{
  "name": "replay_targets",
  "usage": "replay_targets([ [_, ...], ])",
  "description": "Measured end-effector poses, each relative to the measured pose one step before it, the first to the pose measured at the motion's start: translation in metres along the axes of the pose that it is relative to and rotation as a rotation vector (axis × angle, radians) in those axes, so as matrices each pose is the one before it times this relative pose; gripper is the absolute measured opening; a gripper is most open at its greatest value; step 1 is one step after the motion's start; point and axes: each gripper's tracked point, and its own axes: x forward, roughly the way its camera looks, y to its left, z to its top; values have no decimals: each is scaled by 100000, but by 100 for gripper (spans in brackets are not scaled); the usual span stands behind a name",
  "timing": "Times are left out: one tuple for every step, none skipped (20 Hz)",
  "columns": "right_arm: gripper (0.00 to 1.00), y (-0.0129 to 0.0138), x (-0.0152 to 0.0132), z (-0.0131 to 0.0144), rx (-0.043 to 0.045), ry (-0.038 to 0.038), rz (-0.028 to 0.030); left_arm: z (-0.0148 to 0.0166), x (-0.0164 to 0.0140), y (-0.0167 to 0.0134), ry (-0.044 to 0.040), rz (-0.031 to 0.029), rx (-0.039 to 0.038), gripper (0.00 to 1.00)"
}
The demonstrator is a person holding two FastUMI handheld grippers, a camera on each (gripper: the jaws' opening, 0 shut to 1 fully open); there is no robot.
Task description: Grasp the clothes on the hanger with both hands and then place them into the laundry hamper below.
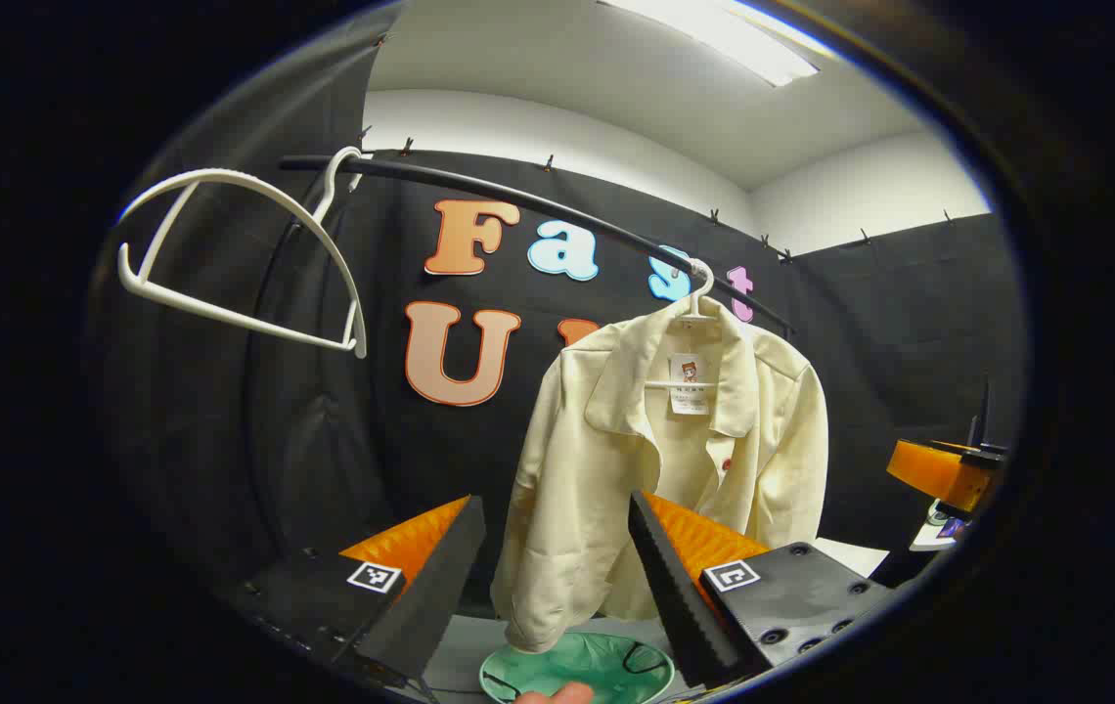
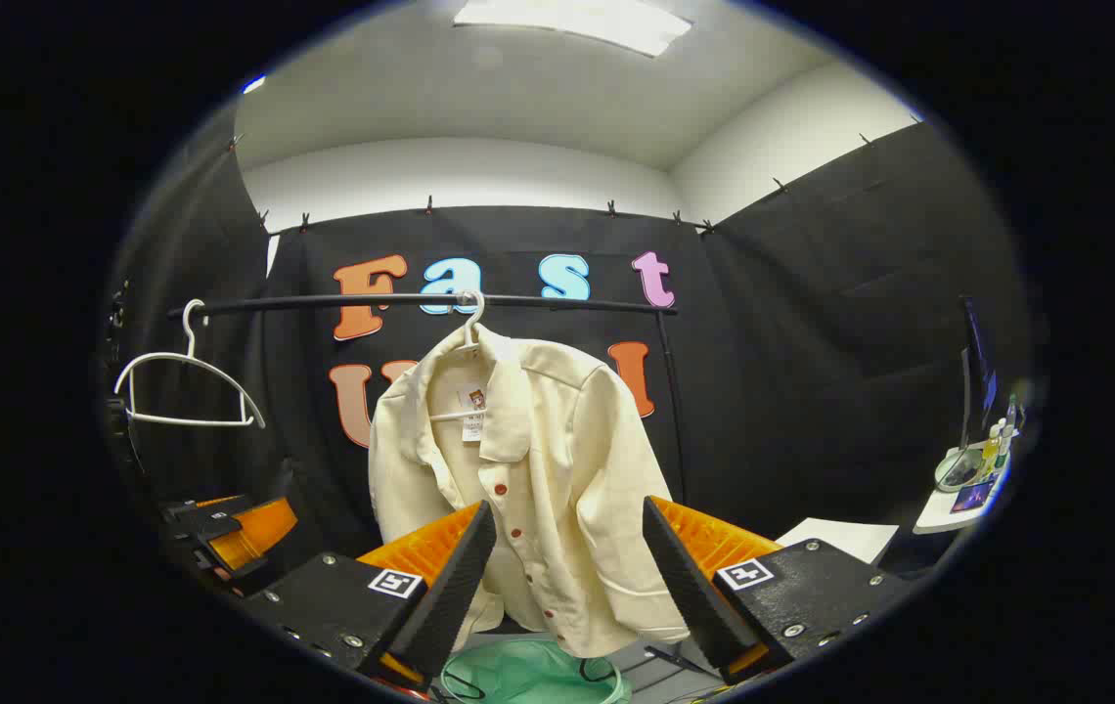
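Black cloth (image 2: 812, 323) is clipped along its top edge beneath a white wall (image 2: 460, 171). A ceiling light panel (image 2: 572, 22) is seen above that wall. Right of the cloth, a small white table (image 2: 963, 504) carries bottles.

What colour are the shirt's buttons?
Red buttons on the cream shirt; clearest in the right gripper view.

One cream shirt (image 2: 528, 479) is counted, hung below the black rail (image 2: 421, 301). Two white hangers are counted on the rail: one bare hanger (image 2: 188, 391) near its end, one hanger (image 2: 468, 318) carrying the shirt. One green laundry hamper (image 2: 533, 677) is counted beneath the rail. Two grippers are counted: left gripper (image 1: 557, 587), right gripper (image 2: 567, 577).
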Motion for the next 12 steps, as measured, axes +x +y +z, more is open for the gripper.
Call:
replay_targets([
  [94, 5, 325, -185, 171, 527, -13, -59, 145, -126, 89, -78, 139, 96],
  [94, -57, 87, -197, 331, 315, -106, -22, 141, -20, 268, -185, -75, 96],
  [94, -54, 187, -141, 244, 407, -29, -70, 80, 15, 229, -155, -101, 96],
  [94, 161, 89, -190, 67, 361, 326, -22, 33, 74, 6, -4, -45, 96],
  [94, 127, 168, -102, -53, 149, 218, -2, 123, 123, 36, 267, 90, 96],
  [94, 119, 189, -112, -185, 123, 66, -49, 108, 135, 191, 202, 206, 96],
  [94, 38, 104, -156, -219, 311, -4, -112, 162, 70, 204, 149, 197, 96],
  [94, 157, 95, -69, 3, 127, 269, -39, 37, -25, 105, -249, -270, 96],
  [94, 132, 21, 87, 34, 35, 355, -86, 50, -178, 134, -703, -790, 96],
  [94, 103, 35, -107, -140, 110, 196, -28, 60, -48, 219, -414, -836, 96],
  [94, -17, 32, -12, -208, 107, 4, 45, -11, 180, 132, 196, -326, 100],
  [94, 51, 27, -56, -109, 19, -33, 50, 31, 208, 2, 587, 212, 96],
])
